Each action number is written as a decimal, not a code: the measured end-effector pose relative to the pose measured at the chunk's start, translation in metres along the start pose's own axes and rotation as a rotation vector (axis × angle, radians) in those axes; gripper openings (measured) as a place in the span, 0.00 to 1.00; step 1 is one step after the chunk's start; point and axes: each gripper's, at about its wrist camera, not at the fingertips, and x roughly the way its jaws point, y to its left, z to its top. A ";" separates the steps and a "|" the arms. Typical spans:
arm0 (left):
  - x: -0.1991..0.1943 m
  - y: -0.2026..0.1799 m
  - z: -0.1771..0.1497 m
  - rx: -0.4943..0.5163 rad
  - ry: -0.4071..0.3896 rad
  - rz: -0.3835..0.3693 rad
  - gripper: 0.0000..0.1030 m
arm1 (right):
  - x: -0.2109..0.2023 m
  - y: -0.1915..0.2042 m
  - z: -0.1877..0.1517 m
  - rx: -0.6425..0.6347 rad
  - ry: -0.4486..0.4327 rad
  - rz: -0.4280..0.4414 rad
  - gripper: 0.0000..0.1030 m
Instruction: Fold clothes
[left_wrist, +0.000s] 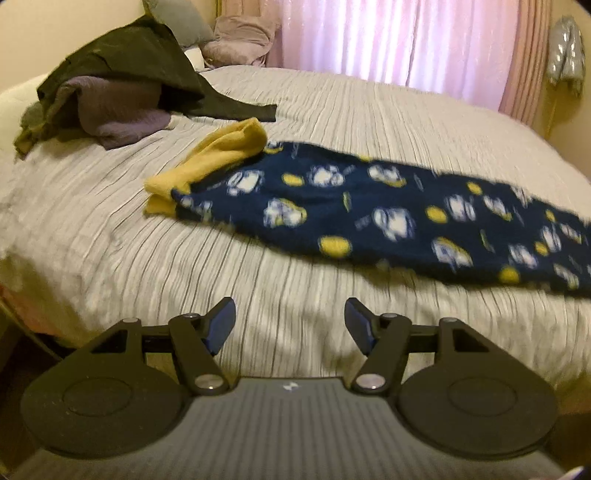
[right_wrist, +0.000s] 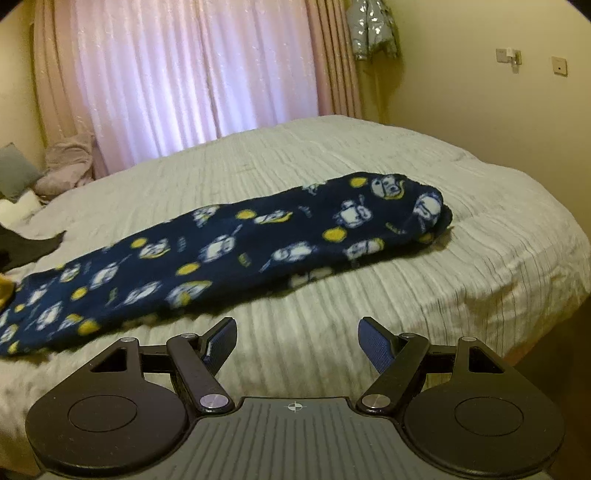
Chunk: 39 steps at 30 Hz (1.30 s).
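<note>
Navy fleece pyjama trousers (left_wrist: 369, 214) printed with white and yellow figures lie folded lengthwise in a long strip across the bed. Their yellow cuffs (left_wrist: 218, 158) point toward the left; the rounded waist end (right_wrist: 417, 206) lies to the right. My left gripper (left_wrist: 290, 317) hovers over bare bedspread in front of the cuff end, jaws apart with nothing between them. In the right wrist view my right gripper (right_wrist: 297, 338) also stands open and empty, a little short of the trousers' (right_wrist: 229, 254) near edge.
A pile of dark green and purple clothes (left_wrist: 118, 88) sits at the bed's far left. Pink and grey pillows (left_wrist: 240, 40) lie by the pink curtain (right_wrist: 192, 74). A silver jacket (right_wrist: 373, 29) hangs on the wall. The ribbed grey bedspread (right_wrist: 369, 155) drops off at right.
</note>
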 end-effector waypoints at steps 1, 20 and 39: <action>0.012 0.005 0.012 -0.005 -0.010 -0.006 0.48 | 0.010 -0.002 0.006 0.003 0.010 -0.014 0.74; 0.242 0.101 0.183 -0.132 -0.051 0.272 0.30 | 0.170 -0.003 0.070 -0.012 0.072 -0.078 0.74; 0.137 0.084 0.122 -0.005 0.046 0.386 0.31 | 0.129 0.004 0.053 -0.090 0.063 0.030 0.74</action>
